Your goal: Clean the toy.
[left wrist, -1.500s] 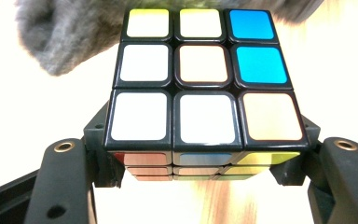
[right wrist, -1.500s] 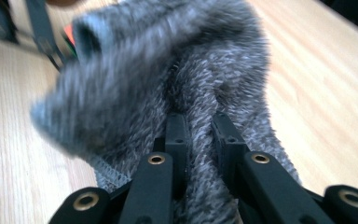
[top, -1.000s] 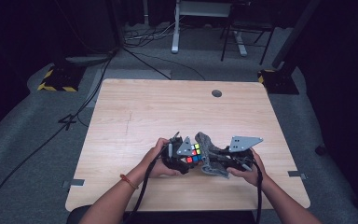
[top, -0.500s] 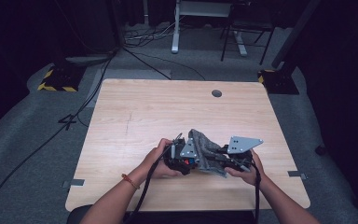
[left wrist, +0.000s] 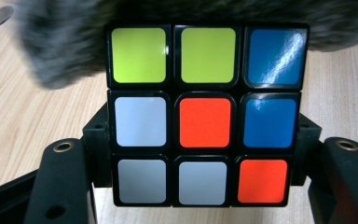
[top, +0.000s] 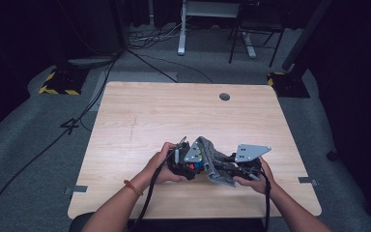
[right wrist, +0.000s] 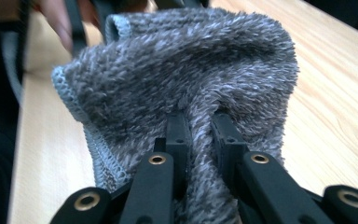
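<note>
Wiping step, mid-task: we hold one puzzle cube with black frame and coloured stickers (left wrist: 204,114) in the left gripper (top: 186,166), jaws clamped on its two sides, as the left gripper view shows. We hold one grey fluffy microfibre cloth (right wrist: 182,79) in the right gripper (top: 232,170), jaws pinched tight on a fold of pile. In the high view both lie at the near middle of the one light wooden table (top: 174,111), w/ the cloth (top: 213,162) draped against the cube's (top: 196,162) right side, between the two grippers. Left hand (top: 162,162) and right hand (top: 256,175) rest just above the table top.

Cube face toward the left gripper's camera: 9 stickers, i.e. 2 yellow-green, 2 blue, 2 orange-red, 3 white-grey. Cloth edge blurs across the far top of that face, so it is touching or just beside the upper row; we cannot tell which.

Judgement: the step in hand is rubbing the cube w/ the cloth. Next move calls for a firm hold on the cube while the cloth is drawn over the face, w/o letting the pinched fold slip out.

Count: 2 grippers, 1 cube, 1 cloth, 1 table.
</note>
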{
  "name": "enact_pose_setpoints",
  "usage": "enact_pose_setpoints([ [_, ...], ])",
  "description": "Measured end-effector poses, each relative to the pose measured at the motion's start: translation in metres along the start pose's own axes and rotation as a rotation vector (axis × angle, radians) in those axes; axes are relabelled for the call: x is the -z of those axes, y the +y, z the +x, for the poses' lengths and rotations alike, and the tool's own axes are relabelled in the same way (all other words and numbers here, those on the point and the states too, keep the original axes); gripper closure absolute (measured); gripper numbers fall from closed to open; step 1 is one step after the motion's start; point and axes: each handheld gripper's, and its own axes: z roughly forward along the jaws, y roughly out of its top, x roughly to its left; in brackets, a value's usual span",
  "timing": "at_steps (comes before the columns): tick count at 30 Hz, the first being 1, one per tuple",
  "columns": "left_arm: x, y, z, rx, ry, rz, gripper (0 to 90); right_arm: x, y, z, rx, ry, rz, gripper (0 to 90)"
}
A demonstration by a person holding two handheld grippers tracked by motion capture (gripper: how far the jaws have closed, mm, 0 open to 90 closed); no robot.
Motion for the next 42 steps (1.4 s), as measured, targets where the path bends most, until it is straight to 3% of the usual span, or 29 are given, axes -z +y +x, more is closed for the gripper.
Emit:
enact_pose_setpoints([
  [6,-0.010,0.006,-0.011,-0.026,-0.025,0.017,33.5,-0.001,0.013,0.008,0.027,-0.013,-0.036,79.8],
  [10,-0.008,0.005,-0.008,-0.014,-0.027,0.001,33.6,-0.003,0.012,0.004,0.041,-0.068,-0.004,79.7],
  [11,-0.004,0.005,-0.008,-0.013,-0.031,-0.015,33.6,-0.002,0.006,-0.003,0.025,-0.103,0.020,79.7],
  [14,0.002,0.006,-0.007,-0.008,-0.030,-0.032,33.6,-0.002,-0.001,-0.009,-0.011,-0.095,0.036,79.8],
  [22,0.015,0.002,-0.001,0.020,-0.011,-0.063,33.6,-0.002,-0.012,-0.007,-0.017,-0.082,0.088,79.8],
  [32,0.008,0.003,-0.001,0.016,-0.005,-0.034,33.6,0.003,0.003,0.009,0.029,-0.034,-0.009,79.8],
  [36,0.002,0.005,-0.006,0.004,-0.016,-0.016,33.5,0.003,0.010,0.012,0.043,-0.038,-0.040,79.8],
  [40,0.003,0.004,-0.005,0.009,-0.022,-0.025,33.6,0.001,0.012,0.009,0.058,-0.086,-0.004,79.8],
  [42,0.005,0.004,-0.005,0.010,-0.025,-0.035,33.6,-0.002,0.007,0.002,0.042,-0.109,0.020,79.8],
])
